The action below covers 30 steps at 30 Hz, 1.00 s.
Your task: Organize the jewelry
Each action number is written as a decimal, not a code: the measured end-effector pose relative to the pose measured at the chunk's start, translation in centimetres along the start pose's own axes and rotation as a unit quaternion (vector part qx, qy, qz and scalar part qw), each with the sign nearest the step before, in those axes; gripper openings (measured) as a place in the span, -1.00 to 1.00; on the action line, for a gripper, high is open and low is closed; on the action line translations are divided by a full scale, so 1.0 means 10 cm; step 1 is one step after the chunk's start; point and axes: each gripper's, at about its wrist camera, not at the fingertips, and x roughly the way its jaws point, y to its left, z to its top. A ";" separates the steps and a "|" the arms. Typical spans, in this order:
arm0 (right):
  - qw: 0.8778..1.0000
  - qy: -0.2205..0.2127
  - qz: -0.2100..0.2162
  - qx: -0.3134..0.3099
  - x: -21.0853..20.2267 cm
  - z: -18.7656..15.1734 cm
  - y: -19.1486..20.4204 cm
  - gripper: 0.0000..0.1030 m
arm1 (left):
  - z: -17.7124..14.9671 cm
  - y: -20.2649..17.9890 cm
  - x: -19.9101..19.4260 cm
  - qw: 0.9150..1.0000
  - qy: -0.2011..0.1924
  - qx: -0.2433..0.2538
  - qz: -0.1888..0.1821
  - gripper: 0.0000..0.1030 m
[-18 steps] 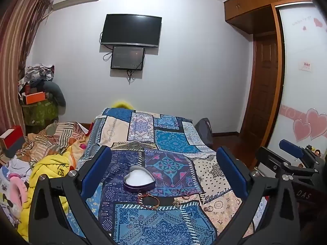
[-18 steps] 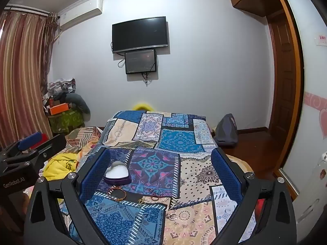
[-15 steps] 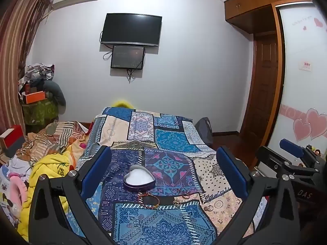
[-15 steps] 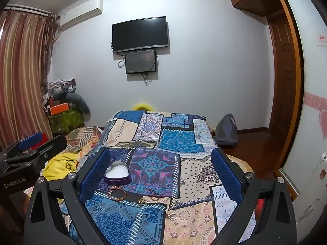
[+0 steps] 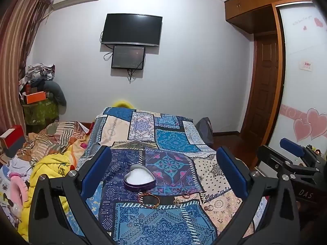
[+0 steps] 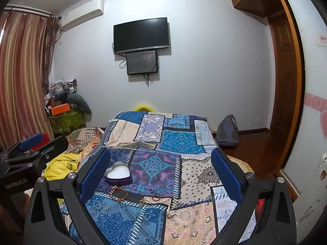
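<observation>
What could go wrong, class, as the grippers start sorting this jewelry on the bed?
1. The small rings lie on busy patterned cloth, so one may be missed.
2. The bed is soft; a gripper pressing down may nudge the bracelet or tilt the heart-shaped box.

A patchwork bedspread is covering the bed, and lying on it are a heart-shaped box, a beaded bracelet just beside it (nearer the camera), and small rings.
</observation>
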 end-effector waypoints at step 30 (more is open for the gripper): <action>1.000 0.000 0.015 -0.003 0.00 0.00 -0.03 0.90 | 0.04 -0.01 -0.03 1.000 0.004 -0.003 0.005 1.00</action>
